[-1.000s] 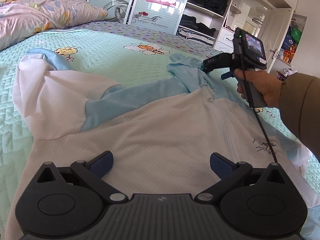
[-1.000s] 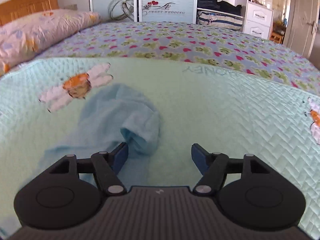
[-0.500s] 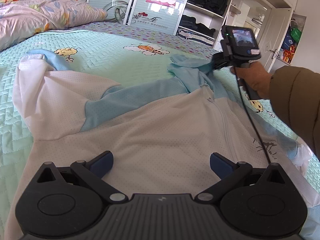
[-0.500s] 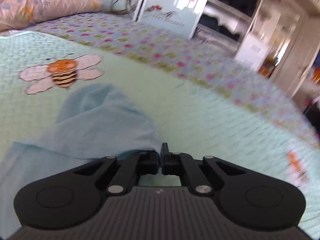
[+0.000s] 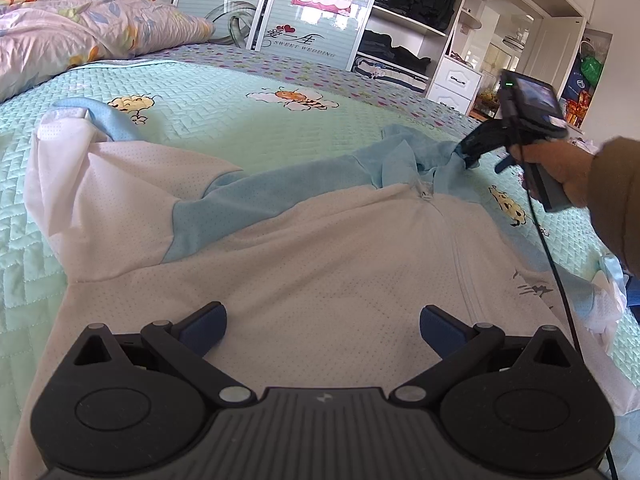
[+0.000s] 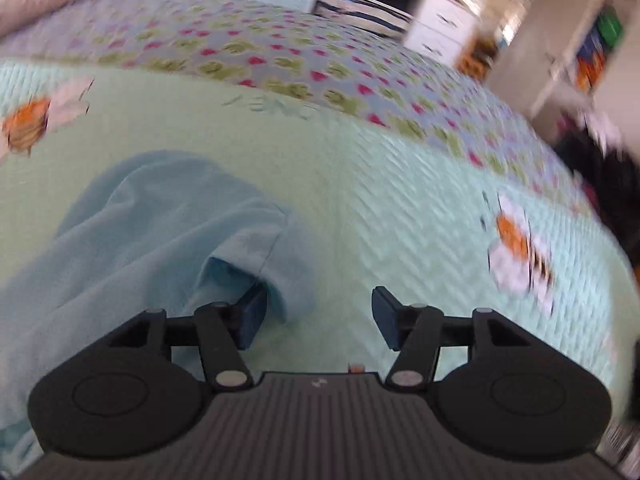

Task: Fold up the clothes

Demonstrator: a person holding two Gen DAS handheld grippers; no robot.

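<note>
Straightening the jacket [image 5: 328,264] hood [image 6: 160,216], lower left. Right gripper [image 6: 318,312] apart at its edge; left gripper [image 5: 322,322] apart, hovering. Next: regrip hood, flatten.

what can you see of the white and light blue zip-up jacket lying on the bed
The white and light blue zip-up jacket lies spread front-up on the mint green quilted bedspread. Its body is white perforated mesh with a closed centre zipper, light blue shoulder panels and a rumpled blue hood. One sleeve spreads toward the pillow side. The open right gripper sits at the hood's edge, one finger against the fabric; the open left gripper hovers over the hem.
</note>
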